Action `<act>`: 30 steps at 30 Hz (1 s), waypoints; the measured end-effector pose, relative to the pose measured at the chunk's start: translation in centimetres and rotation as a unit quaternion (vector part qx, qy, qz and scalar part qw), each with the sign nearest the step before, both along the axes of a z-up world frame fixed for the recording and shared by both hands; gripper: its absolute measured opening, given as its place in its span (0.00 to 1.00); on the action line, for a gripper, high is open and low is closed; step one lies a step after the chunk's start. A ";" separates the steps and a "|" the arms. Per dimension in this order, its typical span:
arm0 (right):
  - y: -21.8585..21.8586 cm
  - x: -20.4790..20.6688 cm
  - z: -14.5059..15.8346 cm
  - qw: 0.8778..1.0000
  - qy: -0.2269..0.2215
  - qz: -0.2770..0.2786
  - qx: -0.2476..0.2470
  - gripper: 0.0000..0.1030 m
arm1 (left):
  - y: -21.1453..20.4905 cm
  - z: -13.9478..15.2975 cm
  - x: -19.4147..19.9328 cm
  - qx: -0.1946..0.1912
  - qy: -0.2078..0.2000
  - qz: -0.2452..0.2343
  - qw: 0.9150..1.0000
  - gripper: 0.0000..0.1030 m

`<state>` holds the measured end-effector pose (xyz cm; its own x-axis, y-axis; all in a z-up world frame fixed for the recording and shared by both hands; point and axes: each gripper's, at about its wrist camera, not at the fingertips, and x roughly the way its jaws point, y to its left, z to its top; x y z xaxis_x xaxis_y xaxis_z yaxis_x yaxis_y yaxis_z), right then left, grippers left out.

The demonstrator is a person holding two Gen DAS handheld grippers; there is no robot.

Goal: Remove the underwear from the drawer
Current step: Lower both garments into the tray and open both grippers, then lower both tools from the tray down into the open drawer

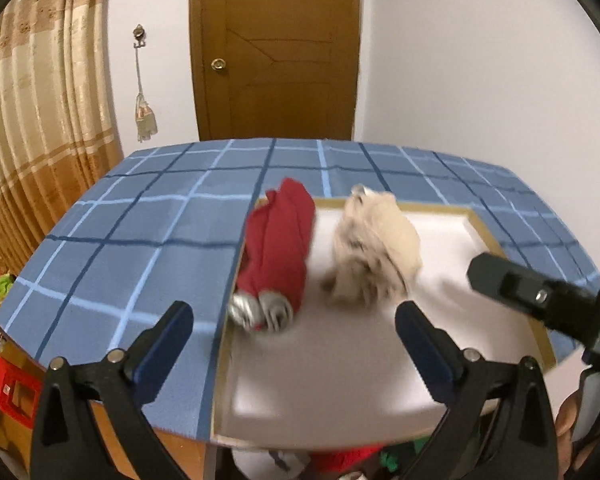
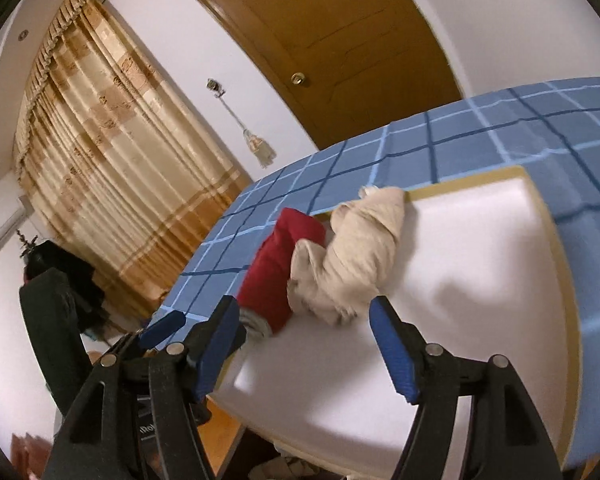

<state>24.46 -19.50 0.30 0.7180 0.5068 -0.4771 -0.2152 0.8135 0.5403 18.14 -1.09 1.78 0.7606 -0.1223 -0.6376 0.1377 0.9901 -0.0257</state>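
Note:
An open white drawer (image 1: 340, 364) with a tan rim is pulled out of a table under a blue checked cloth. In it lie a rolled red garment (image 1: 278, 248) with a grey waistband and a crumpled beige garment (image 1: 376, 248). My left gripper (image 1: 294, 328) is open and empty, hovering above the drawer's front, near the red roll. My right gripper (image 2: 304, 320) is open and empty, just in front of the beige garment (image 2: 356, 256) and the red roll (image 2: 280, 272). The drawer (image 2: 480, 300) fills the right wrist view. The right gripper's body (image 1: 540, 300) shows at right in the left wrist view.
The blue checked tablecloth (image 1: 120, 248) covers the table around the drawer. A brown door (image 1: 276, 52) and white wall stand behind. Tan curtains (image 1: 40, 140) hang at left. A red box (image 1: 8, 392) sits low at left. The left gripper's fingertip (image 2: 162, 328) shows at lower left.

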 end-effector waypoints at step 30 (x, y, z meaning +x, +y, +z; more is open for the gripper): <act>-0.6 -13.9 -2.0 0.997 -0.029 -0.052 -0.039 0.68 | -0.6 -4.5 -8.6 0.046 0.002 -0.018 0.999 1.00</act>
<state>10.53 -20.14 -1.74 0.7919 0.3919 -0.4684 -0.1569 0.8718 0.4641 9.51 -1.68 -2.71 0.7536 -0.0903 -0.6511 0.1730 0.9828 0.0640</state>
